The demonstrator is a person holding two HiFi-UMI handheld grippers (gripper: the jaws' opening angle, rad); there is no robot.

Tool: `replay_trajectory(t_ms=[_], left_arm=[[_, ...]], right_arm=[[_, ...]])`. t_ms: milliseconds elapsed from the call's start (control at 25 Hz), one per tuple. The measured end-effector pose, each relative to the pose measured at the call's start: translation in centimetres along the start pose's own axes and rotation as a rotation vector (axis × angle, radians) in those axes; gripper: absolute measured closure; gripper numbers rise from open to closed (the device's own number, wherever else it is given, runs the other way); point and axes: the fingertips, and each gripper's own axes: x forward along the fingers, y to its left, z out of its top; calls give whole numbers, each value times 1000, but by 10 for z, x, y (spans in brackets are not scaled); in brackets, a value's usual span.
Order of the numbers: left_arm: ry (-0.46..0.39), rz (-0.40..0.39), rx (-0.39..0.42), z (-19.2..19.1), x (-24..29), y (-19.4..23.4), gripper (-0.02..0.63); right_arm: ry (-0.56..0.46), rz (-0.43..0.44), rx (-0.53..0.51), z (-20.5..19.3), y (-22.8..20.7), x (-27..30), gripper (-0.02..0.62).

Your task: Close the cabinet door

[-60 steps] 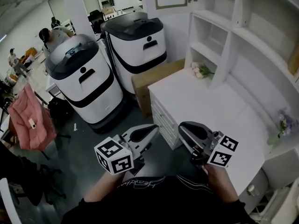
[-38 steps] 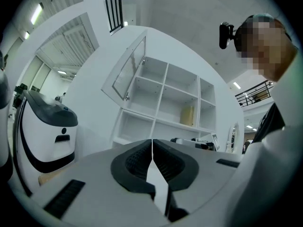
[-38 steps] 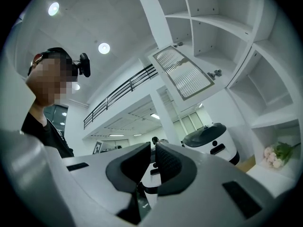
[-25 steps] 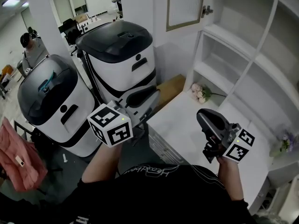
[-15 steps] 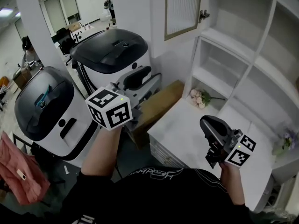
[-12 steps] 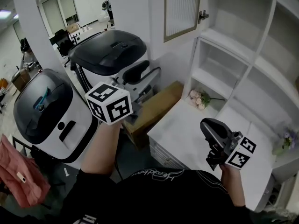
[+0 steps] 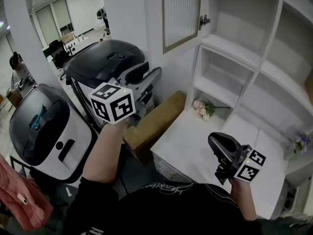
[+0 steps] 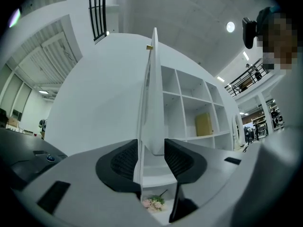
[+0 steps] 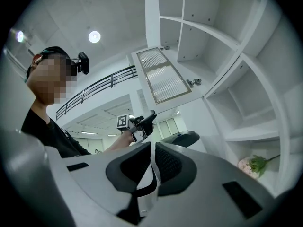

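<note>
- Risk one: the door (image 7: pixel 181 13) hangs wide open, swung out from the cabinet (image 7: pixel 234 58). The left gripper (image 7: pixel 150 73) sits below and beside its free edge, apart from it, so a push from here could pass under the lower edge and miss.
- Risk two: in the left gripper view the door's thin edge lines up in the gap between the jaws. Go in like that and the edge may wedge there (awkward!) instead of taking a flat push.
- Risk three: too hard a shove, and it likely slams on the hinge.
- Left gripper: jaws spread wide, just been opening, nothing between them, touching nothing.
- Right gripper (image 7: pixel 215 143): clenched and empty, low over the table (image 7: pixel 181 141), well away from the door.
</note>
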Motion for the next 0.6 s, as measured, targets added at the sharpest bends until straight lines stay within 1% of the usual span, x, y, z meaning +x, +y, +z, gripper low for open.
replay_trajectory(t_ms=[160,200,240,360,600], left_arm=[[-15,-17,11,2,3,-1,459],[-13,-24,24,2,3,-3,472],[-9,-29,40,2,4,-5,505],[-1,-28,78,2,4,-8,505],[-12,-35,75,2,6,-12,508]], right_arm=[[-6,-23,4,2,-7,-3,538],[-5,-25,6,2,-8,-2,538],[-4,-27,7,1,-9,-2,538],[-3,-32,13,0,-13,0,538],[-3,-41,38,-8,-26,-1,538]])
